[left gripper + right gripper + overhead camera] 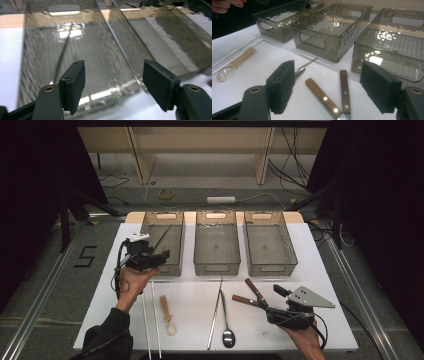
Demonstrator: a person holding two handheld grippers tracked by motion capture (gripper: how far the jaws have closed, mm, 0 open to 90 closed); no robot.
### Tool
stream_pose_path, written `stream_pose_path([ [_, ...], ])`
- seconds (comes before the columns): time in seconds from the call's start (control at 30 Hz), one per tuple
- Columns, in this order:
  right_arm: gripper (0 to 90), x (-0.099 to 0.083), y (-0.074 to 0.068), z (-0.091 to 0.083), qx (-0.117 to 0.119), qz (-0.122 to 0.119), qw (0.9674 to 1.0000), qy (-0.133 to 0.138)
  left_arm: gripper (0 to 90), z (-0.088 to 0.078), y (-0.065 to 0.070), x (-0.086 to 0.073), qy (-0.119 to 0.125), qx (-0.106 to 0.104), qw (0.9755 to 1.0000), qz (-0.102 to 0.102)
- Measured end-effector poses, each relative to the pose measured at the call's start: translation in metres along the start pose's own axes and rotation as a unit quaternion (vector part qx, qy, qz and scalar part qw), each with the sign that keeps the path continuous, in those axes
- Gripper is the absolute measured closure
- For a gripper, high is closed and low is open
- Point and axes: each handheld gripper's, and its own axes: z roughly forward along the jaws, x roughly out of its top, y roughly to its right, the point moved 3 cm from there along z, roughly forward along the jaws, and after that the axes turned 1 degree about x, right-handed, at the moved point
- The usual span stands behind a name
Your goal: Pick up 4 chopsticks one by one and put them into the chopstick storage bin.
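My left gripper (157, 256) hovers over the near end of the left smoked-plastic bin (150, 227). Its jaws are open and hold nothing (113, 82). A thin dark rod (62, 53) lies lengthwise in that bin (105, 65). My right gripper (274, 302) rests low at the table's front right, open (329, 85), facing two wooden-handled knives (252, 292). Their handles (322, 96) lie on the table between and just beyond its jaws, untouched.
The middle bin (216, 267) and the right bin (270, 265) stand side by side behind the white table top (320, 270). In front lie two white sticks (147, 320), a clear spoon with a tan handle (167, 315), a metal rod pair (216, 312) and a metal spoon (227, 332).
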Motion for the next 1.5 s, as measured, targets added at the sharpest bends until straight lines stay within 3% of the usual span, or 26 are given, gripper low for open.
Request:
stream_pose_path([
  [0.23,29.3,0.001,-0.002,0.0,0.001,-0.002,1.0,0.001,30.7,-0.024,0.024,-0.018,0.021,0.002,0.9998,-0.003],
  [0.6,29.3,0.001,-0.003,0.0,0.002,-0.005,1.0,0.001,29.4,-0.044,0.068,-0.066,0.038,-0.004,0.9988,0.032],
  [1.0,29.3,0.001,-0.003,0.0,0.0,-0.007,1.0,0.0,24.3,-0.048,0.093,-0.095,0.017,-0.029,0.9981,0.051],
  [1.17,29.3,0.001,-0.003,0.0,-0.001,-0.007,1.0,0.001,24.1,-0.051,0.101,-0.104,0.016,-0.041,0.9982,0.042],
  [1.5,29.3,0.001,-0.003,0.0,-0.002,-0.005,1.0,0.0,24.1,-0.054,0.119,-0.124,0.01,-0.043,0.9974,0.057],
])
